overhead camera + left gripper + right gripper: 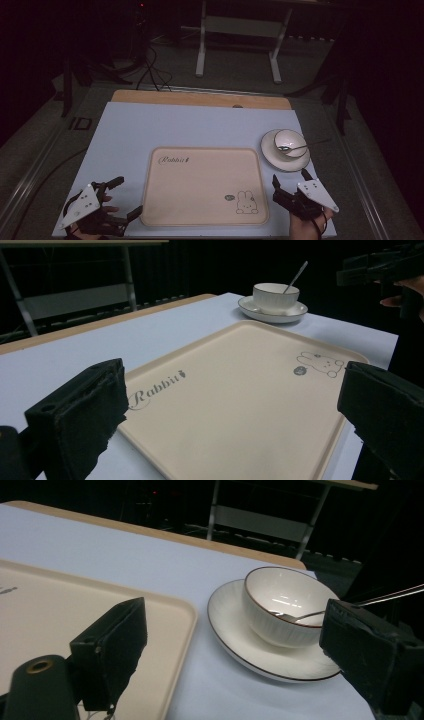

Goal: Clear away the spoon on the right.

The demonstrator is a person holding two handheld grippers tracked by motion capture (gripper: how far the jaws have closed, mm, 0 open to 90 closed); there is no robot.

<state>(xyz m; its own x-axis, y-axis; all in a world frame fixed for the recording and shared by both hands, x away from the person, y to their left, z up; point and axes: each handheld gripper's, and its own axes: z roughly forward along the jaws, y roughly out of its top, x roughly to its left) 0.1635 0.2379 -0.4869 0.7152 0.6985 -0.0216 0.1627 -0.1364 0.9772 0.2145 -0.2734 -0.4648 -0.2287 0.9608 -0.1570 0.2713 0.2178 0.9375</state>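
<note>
A beige tray [200, 200] with "Rabbit" lettering and a bunny drawing lies at the table's near middle, with nothing on it. To its right a white bowl [291, 142] sits on a saucer [270, 155], a metal spoon [300, 147] resting in it. My left gripper [126, 197] is open at the tray's left edge, and in the left gripper view its jaws [230, 395] frame the tray [240, 405]. My right gripper [291, 179] is open just in front of the saucer. In the right gripper view its jaws [240, 645] flank the bowl [280, 615] and saucer [235, 640].
A pale blue mat [175, 125] covers the table, with a wooden strip [200, 98] along the far edge. Beyond stand a white metal frame [240, 30] and cables [150, 70] on the dark floor. The right gripper [380, 267] also appears far off in the left gripper view.
</note>
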